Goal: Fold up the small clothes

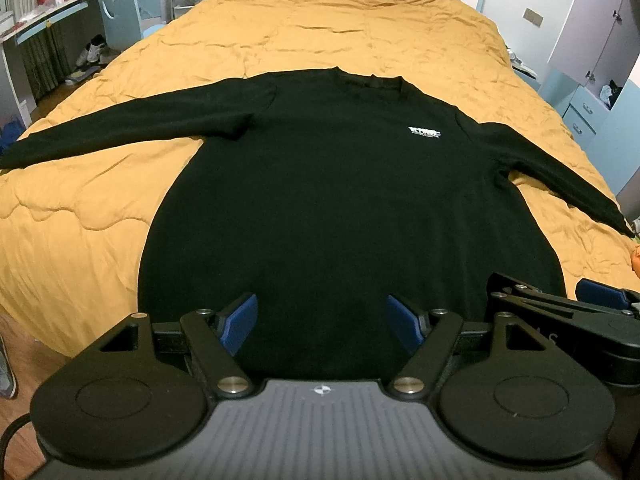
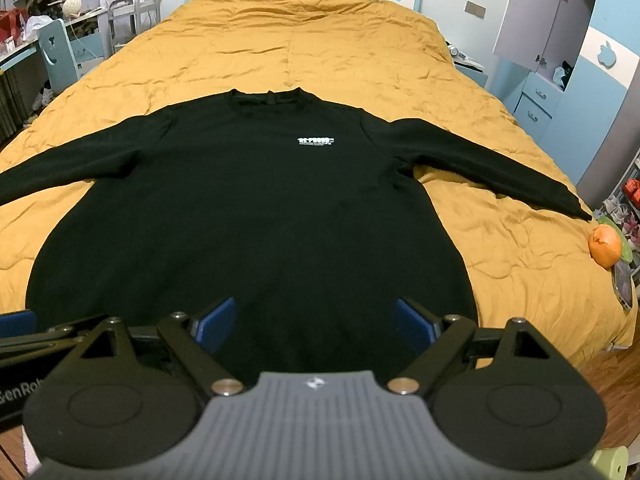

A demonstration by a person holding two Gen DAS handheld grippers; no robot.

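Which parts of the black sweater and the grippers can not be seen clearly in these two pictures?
- Sweater hem: both views, hidden behind the open left gripper and right gripper.
- Left cuff: right wrist view, cut by the edge.
- Logo small print: too small.

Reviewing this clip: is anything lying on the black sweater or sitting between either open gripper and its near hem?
Nothing visible does. The black sweater lies flat on the yellow quilt with both sleeves spread and nothing on it. The left gripper and right gripper are both open over its near hem. The orange fruit sits off past the right cuff.
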